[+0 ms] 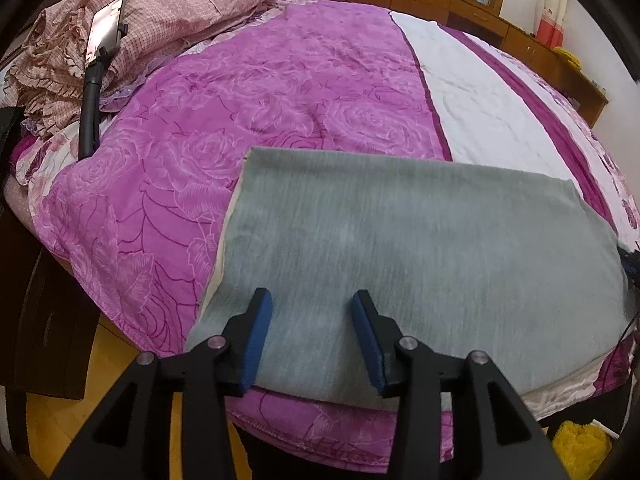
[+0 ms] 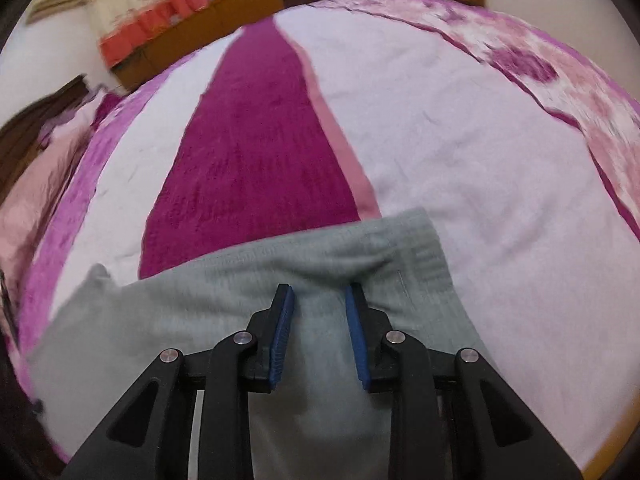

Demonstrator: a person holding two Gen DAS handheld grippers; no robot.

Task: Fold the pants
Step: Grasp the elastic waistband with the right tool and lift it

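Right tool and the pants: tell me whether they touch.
Cannot tell. In the right wrist view the open right tool sits over the grey pants, with cloth showing between its fingers, but neither contact nor a gap shows plainly.

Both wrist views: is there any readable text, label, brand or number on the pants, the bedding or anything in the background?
None can be read.
Grey pants: plain fabric, no tag or print showing.
Purple bedspread: rose pattern only, no words.
Phone on a stand: screen glares, nothing legible.
Red hangings by the window: too small to tell.
Right wrist view: background too blurred; left tool and right tool carry no markings.
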